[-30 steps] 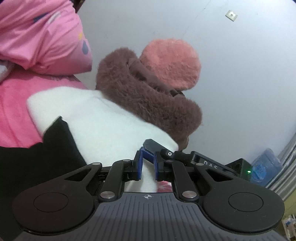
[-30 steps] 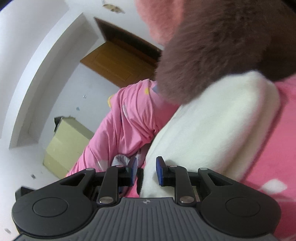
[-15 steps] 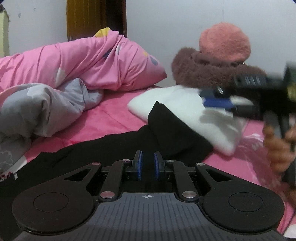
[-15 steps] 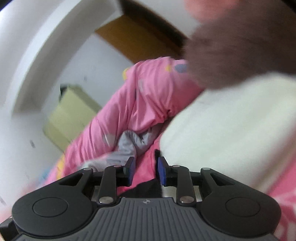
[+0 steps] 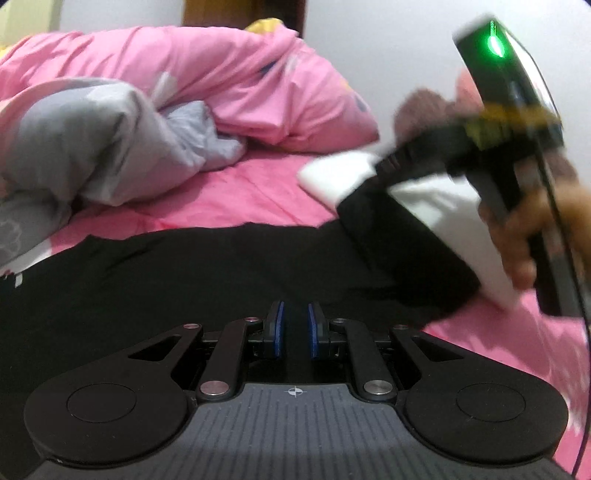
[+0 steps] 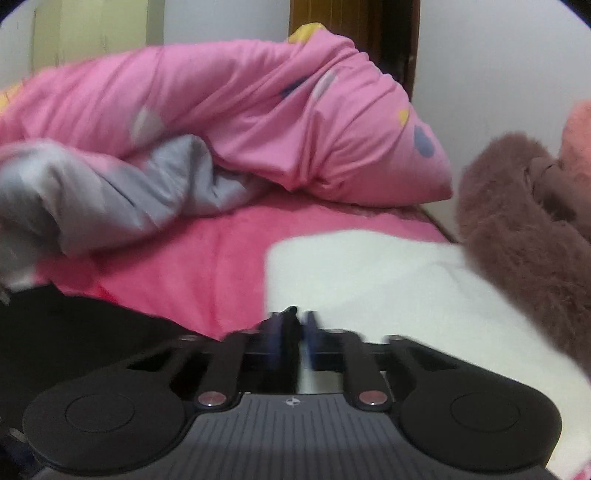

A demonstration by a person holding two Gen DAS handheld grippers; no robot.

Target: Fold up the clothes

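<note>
A black garment (image 5: pixel 221 266) lies stretched across the pink bed sheet (image 5: pixel 229 192). My left gripper (image 5: pixel 295 328) sits low over its near edge, its pads narrowly apart with black cloth filling the gap. In the left wrist view, the garment's far end rises onto a folded white cloth (image 5: pixel 340 173), where a hand (image 5: pixel 524 236) carries my right gripper (image 5: pixel 384 164), which is blurred. In the right wrist view, the right gripper (image 6: pixel 291 330) is shut, with a tuft of the black garment (image 6: pixel 74 332) pinched between its pads, just over the white cloth (image 6: pixel 388 280).
A bunched pink quilt (image 6: pixel 258 122) with a grey underside (image 6: pixel 110 192) fills the back of the bed. A brown furry garment (image 6: pixel 517 251) and a pink fluffy one (image 6: pixel 578 136) are piled against the wall at right. A wooden door (image 6: pixel 354 29) stands behind.
The right gripper swung and rolled level from beside the white cloth, and its jaws closed on black cloth. The left gripper turned and sank; the black garment now fills its foreground.
</note>
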